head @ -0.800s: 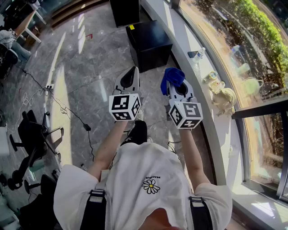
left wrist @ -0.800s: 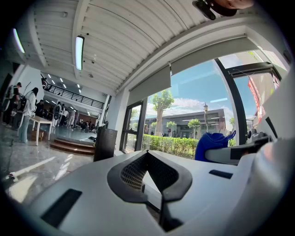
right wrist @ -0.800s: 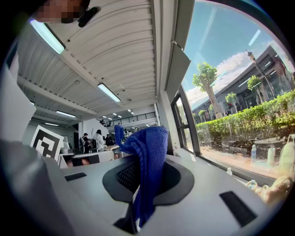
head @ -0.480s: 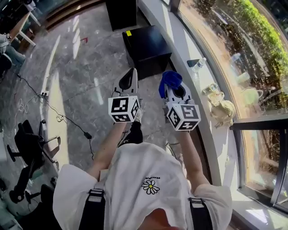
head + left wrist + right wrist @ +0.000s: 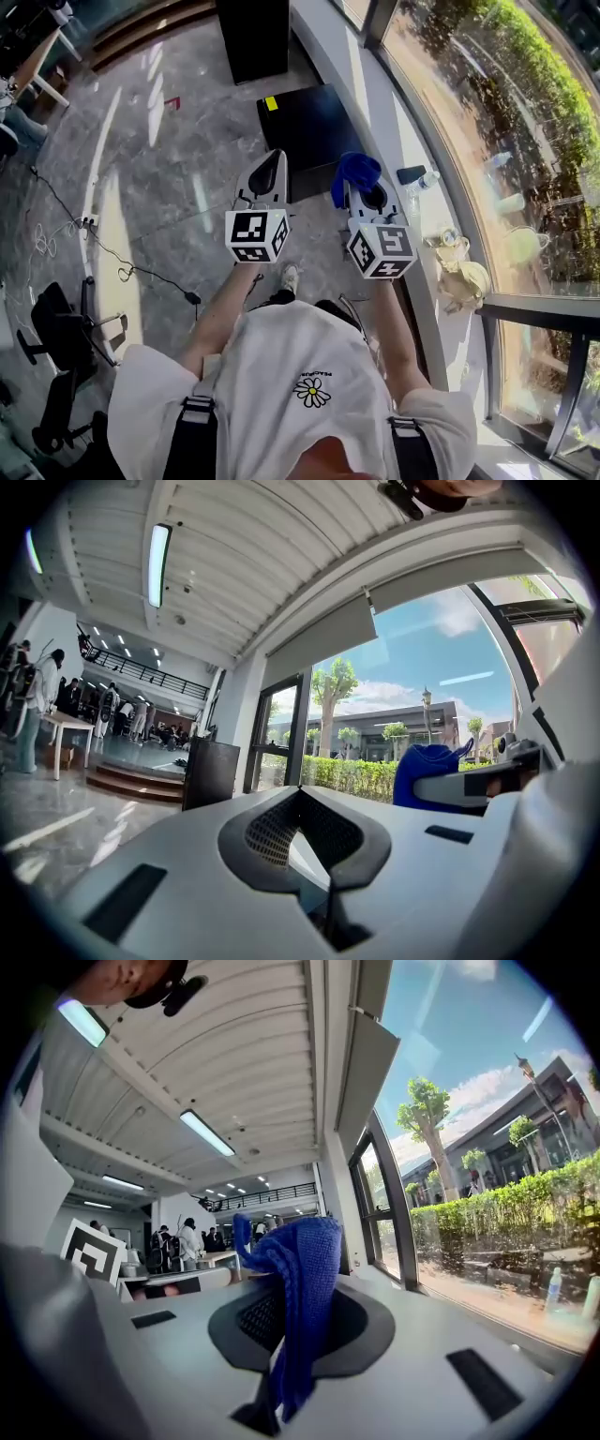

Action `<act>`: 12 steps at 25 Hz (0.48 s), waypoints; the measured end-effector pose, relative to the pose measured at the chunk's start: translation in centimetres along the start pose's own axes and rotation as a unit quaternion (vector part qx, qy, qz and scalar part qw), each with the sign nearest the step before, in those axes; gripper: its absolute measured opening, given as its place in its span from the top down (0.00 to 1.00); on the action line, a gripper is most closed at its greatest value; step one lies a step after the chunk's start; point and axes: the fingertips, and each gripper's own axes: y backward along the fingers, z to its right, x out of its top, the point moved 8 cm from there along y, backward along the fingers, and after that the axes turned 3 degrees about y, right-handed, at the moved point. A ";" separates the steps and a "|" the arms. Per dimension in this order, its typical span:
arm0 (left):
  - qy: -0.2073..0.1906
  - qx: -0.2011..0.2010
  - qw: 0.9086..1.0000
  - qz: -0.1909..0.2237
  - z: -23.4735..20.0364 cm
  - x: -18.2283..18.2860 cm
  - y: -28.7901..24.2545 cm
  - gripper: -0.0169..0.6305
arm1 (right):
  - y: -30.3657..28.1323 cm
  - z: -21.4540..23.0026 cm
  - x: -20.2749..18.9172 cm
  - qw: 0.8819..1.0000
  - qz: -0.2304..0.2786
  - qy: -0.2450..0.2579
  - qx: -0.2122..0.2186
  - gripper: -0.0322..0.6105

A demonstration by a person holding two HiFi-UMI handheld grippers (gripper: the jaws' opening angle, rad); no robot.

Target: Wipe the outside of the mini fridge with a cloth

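Note:
The black mini fridge stands on the marble floor beside the white window ledge, with a yellow tag on its top near corner. My right gripper is shut on a blue cloth, held in the air just short of the fridge's near edge. In the right gripper view the cloth hangs over the closed jaws of that gripper. To its left my left gripper hovers shut and holds nothing. The left gripper view shows its jaws together and the cloth off to the right.
A taller black cabinet stands behind the fridge. The ledge carries a dark flat object, a bottle and beige items. Cables and office chairs are on the floor at left.
The fridge has come nearer to both grippers in the head view as the person moved forward. Both grippers keep their pose, the cloth still in the right one.

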 end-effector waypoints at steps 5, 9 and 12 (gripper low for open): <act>0.006 0.008 1.000 -0.005 -0.6 0.0 -3.9 0.97 | -3.5 1.8 -0.1 1.000 -0.004 -0.009 0.020 0.87; -0.016 0.031 0.999 0.000 -1.1 0.8 -5.0 0.97 | -6.3 2.8 0.2 0.999 -0.017 0.004 0.038 0.87; -0.007 0.053 0.999 0.003 -1.2 1.0 -6.0 0.97 | -6.9 4.1 0.9 0.999 -0.016 0.001 0.048 0.87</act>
